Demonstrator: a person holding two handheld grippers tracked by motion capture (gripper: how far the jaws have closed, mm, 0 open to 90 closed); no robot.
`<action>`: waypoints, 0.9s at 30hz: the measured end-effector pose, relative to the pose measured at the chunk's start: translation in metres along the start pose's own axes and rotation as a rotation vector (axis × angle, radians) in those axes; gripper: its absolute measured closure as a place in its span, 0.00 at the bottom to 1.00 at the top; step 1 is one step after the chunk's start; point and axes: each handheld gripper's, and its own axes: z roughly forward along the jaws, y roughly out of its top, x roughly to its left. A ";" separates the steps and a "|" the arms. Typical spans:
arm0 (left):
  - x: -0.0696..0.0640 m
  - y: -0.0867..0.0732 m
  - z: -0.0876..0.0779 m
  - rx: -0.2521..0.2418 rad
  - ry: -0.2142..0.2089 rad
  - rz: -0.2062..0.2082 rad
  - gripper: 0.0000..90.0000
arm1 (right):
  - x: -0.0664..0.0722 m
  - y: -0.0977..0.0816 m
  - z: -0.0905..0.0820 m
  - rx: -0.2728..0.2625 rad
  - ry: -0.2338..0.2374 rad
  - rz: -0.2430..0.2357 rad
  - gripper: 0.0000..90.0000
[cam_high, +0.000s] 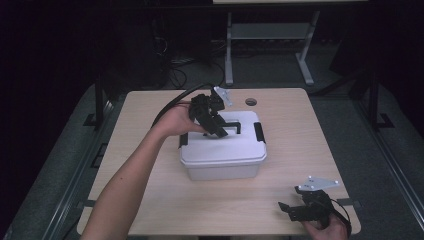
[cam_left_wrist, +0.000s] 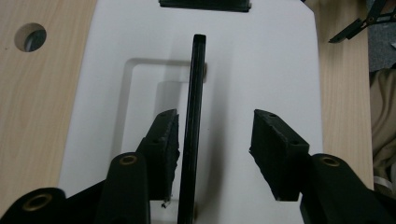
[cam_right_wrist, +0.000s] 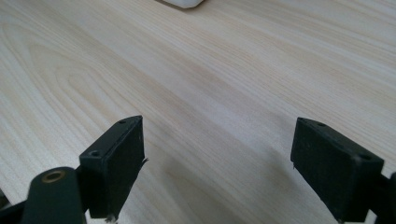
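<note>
Two grippers in play here. Left gripper (cam_high: 220, 131) is down over the white storage box (cam_high: 222, 150), which sits about mid-counter (cam_high: 150, 200). In the left gripper view its fingers (cam_left_wrist: 166, 140) are spread apart with the box's black handle (cam_left_wrist: 195, 121) standing upright between them; the handle is right up against the left finger, and there's a clear gap to the right finger, so nothing's clamped. Black latches on the lid's short ends, one at (cam_high: 259, 132). Right gripper (cam_high: 287, 210) rests low near the front right corner of the counter, well apart from the box, fingers (cam_right_wrist: 116, 163) wide open with bare wood between them.
</note>
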 end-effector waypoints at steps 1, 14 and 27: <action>-0.001 0.000 -0.001 -0.001 0.001 -0.003 0.52 | 0.000 0.000 -0.001 -0.004 -0.004 -0.002 0.19; -0.004 -0.015 -0.012 -0.029 0.018 -0.029 0.50 | 0.001 0.002 0.001 0.002 -0.017 -0.004 0.19; -0.012 -0.032 -0.027 -0.037 0.041 -0.041 0.47 | 0.004 0.011 0.009 0.008 -0.011 -0.026 0.19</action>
